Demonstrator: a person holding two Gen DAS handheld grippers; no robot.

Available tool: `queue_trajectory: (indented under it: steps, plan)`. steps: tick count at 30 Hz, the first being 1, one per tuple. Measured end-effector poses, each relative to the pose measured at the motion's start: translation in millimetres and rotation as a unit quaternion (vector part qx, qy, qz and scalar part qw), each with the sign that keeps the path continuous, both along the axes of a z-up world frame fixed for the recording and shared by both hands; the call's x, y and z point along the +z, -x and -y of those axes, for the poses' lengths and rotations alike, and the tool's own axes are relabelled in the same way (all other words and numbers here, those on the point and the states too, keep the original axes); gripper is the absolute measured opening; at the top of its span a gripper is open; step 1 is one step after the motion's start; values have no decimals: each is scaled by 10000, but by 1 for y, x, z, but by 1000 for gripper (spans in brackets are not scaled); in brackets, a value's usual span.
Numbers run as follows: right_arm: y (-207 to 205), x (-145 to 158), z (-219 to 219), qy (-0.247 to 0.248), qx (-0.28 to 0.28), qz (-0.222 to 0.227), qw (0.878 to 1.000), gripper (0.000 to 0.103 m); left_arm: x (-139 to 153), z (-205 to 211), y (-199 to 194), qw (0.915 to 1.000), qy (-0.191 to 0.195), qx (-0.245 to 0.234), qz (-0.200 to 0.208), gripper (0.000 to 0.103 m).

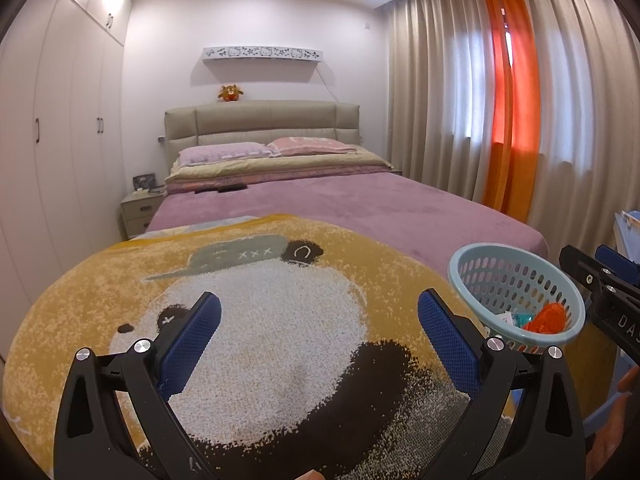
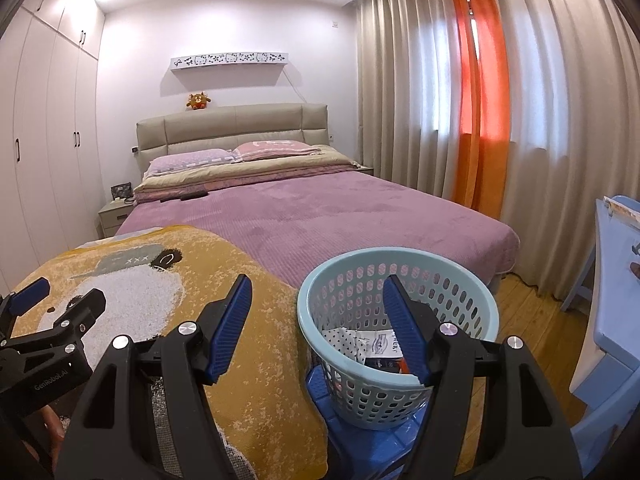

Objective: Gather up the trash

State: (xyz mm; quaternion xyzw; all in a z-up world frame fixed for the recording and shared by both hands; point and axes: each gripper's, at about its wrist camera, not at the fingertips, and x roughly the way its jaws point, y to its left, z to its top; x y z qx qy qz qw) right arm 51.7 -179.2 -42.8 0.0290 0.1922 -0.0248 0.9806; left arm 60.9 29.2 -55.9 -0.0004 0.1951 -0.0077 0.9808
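Observation:
A light blue perforated basket stands on a blue stool at the foot of the bed; it holds paper and wrapper trash. In the left wrist view the basket shows orange and teal scraps inside. My left gripper is open and empty above the panda blanket. My right gripper is open and empty, its right finger over the basket, its left over the blanket. Each gripper shows in the other's view: the right gripper and the left gripper.
The bed has a purple cover, pillows and dark flat items near the head. White wardrobes line the left, curtains the right. A nightstand and a blue chair or desk stand nearby on the wooden floor.

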Motion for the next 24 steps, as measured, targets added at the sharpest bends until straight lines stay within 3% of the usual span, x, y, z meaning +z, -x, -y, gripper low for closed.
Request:
queue_trajectory:
  steps: [24]
  plan:
    - [-2,-2,1,-34,60,-28,10000,64,-1,-4,0,10000,-40,4,-44,96]
